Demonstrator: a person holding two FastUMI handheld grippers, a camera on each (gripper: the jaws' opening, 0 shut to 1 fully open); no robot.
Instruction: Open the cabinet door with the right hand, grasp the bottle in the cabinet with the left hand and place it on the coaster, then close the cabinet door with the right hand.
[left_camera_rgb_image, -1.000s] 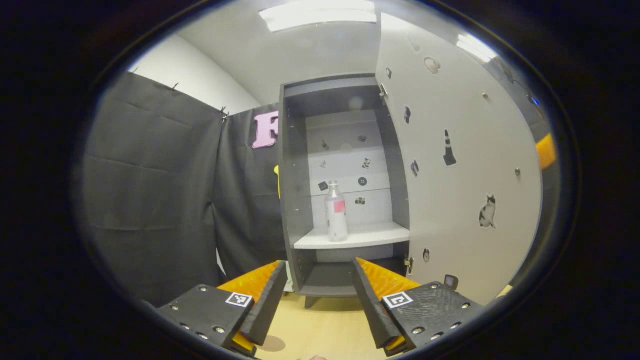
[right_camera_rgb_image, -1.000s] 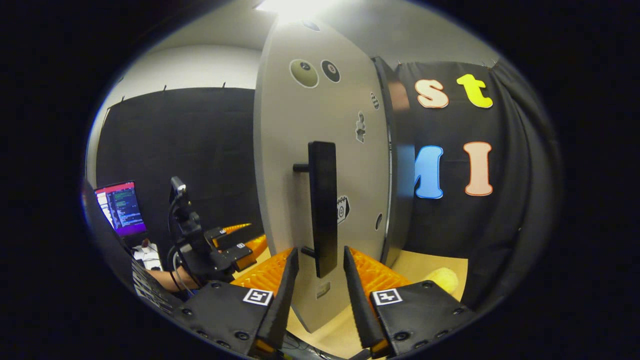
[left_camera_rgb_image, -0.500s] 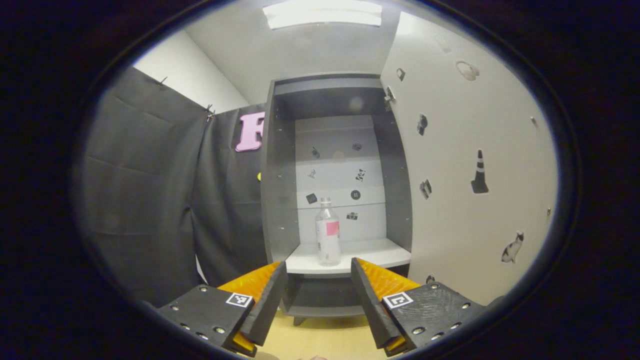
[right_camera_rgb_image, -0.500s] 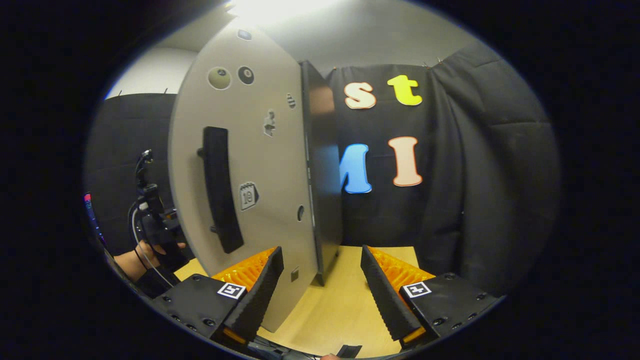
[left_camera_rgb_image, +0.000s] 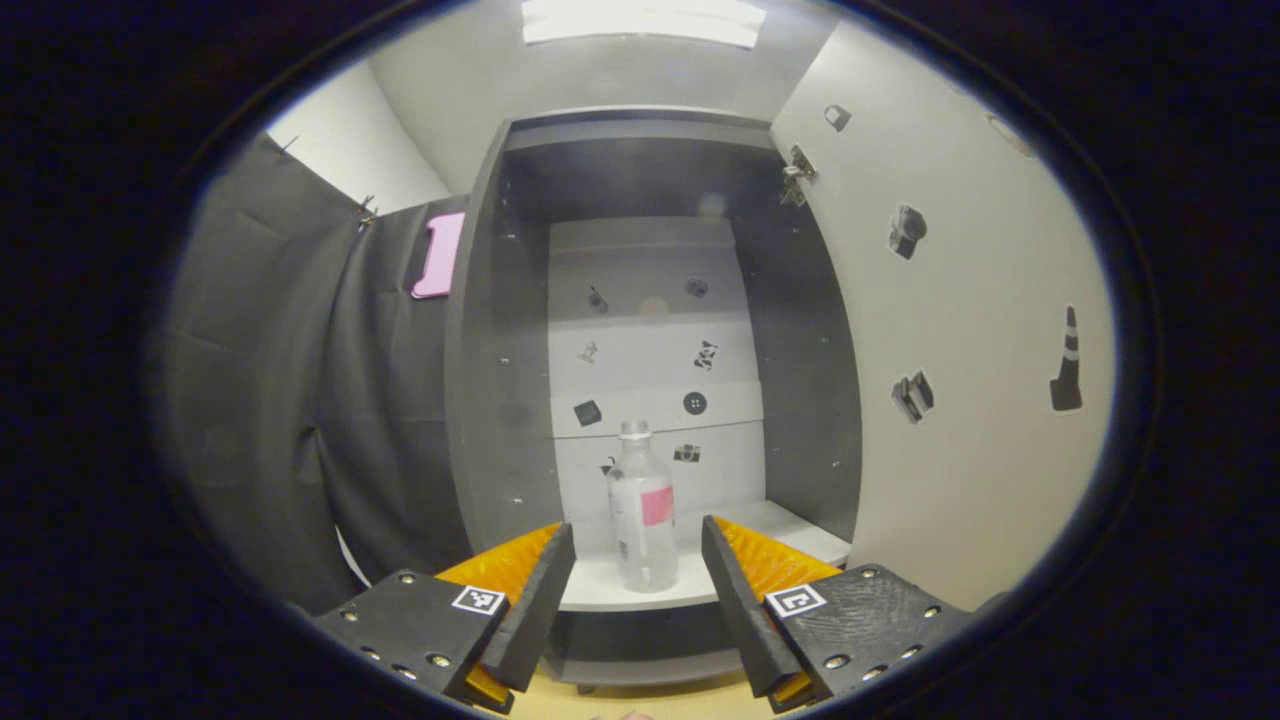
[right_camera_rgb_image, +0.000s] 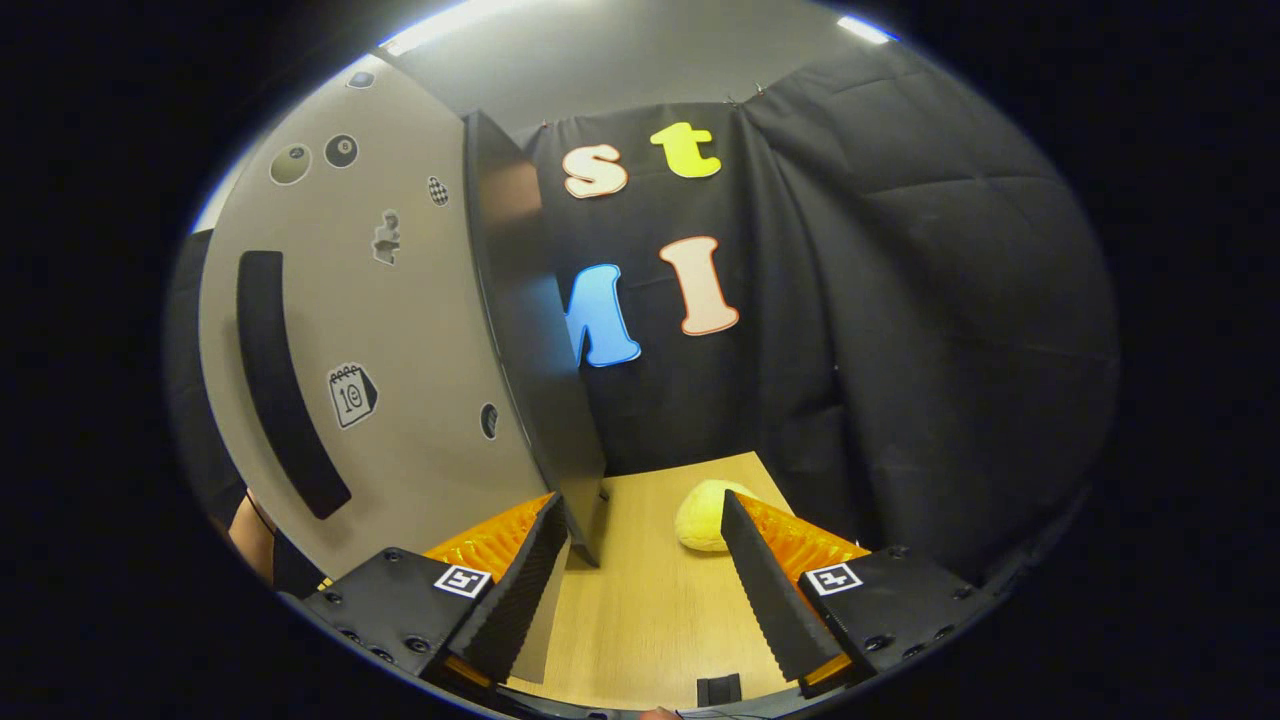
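In the left gripper view a clear bottle (left_camera_rgb_image: 641, 510) with a pink label stands upright on the white shelf (left_camera_rgb_image: 790, 525) inside the dark grey cabinet (left_camera_rgb_image: 500, 380). My left gripper (left_camera_rgb_image: 633, 590) is open just in front of the shelf, its fingers either side of the bottle's base and apart from it. The cabinet door (left_camera_rgb_image: 960, 330) hangs open on the right. In the right gripper view my right gripper (right_camera_rgb_image: 645, 575) is open over the wooden table (right_camera_rgb_image: 650, 600), with nothing between its fingers. The door's outer face (right_camera_rgb_image: 390, 330) with its black handle (right_camera_rgb_image: 280, 390) stands to the left.
A yellow rounded object (right_camera_rgb_image: 705, 515) lies on the table beside the right gripper's right finger. Black cloth walls close in the left of the cabinet and the back right. A person's arm (right_camera_rgb_image: 250, 535) shows past the door's lower left edge.
My left gripper has advanced to the cabinet, so the bottle now sits between its fingertips. My right gripper let go of the door handle, opened wider and swung right, away from the door.
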